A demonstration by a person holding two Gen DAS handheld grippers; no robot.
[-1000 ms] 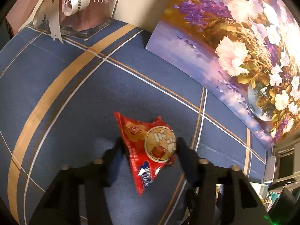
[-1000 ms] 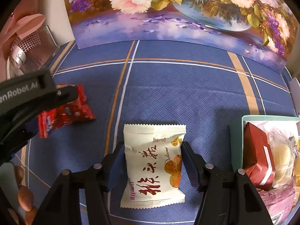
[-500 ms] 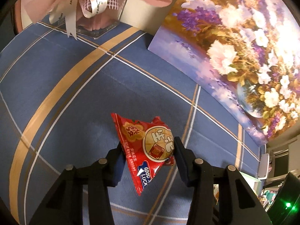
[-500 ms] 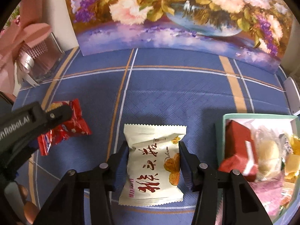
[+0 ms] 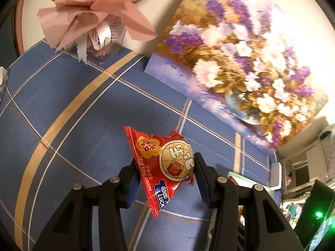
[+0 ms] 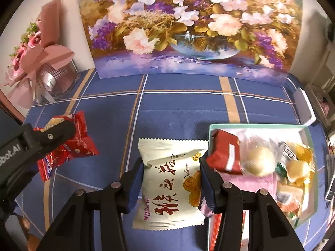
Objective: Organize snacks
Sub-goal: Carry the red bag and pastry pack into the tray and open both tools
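In the left wrist view, the red snack packet [image 5: 165, 167] is clamped between the two pads of the left claw [image 5: 165, 179], just below the centre of the frame. A second ago the pads stood a little apart from the packet's sides; now they are pressed in, and the packet hangs clear of the blue checked desk [image 5: 73, 125], which looks further below than before.

In the right wrist view, the white snack packet [image 6: 171, 184] is gripped likewise by the right claw [image 6: 170, 186], low in the centre of the frame. Its wrapper is creased where the pads bite, which was not so a second ago. More of the desk and of the flower painting [image 6: 188, 27] along the top of the frame has come into view, so this packet too is judged to have been lifted.

The green box [image 6: 307, 138], already crowded with wrapped sweets and a dark red packet [image 6: 226, 154], lies at the right edge of that view, just beside the white packet.

Both pickups are therefore taken as done, and carrying the two packets to the box is judged to be the remaining step. Room inside the box looks tight.
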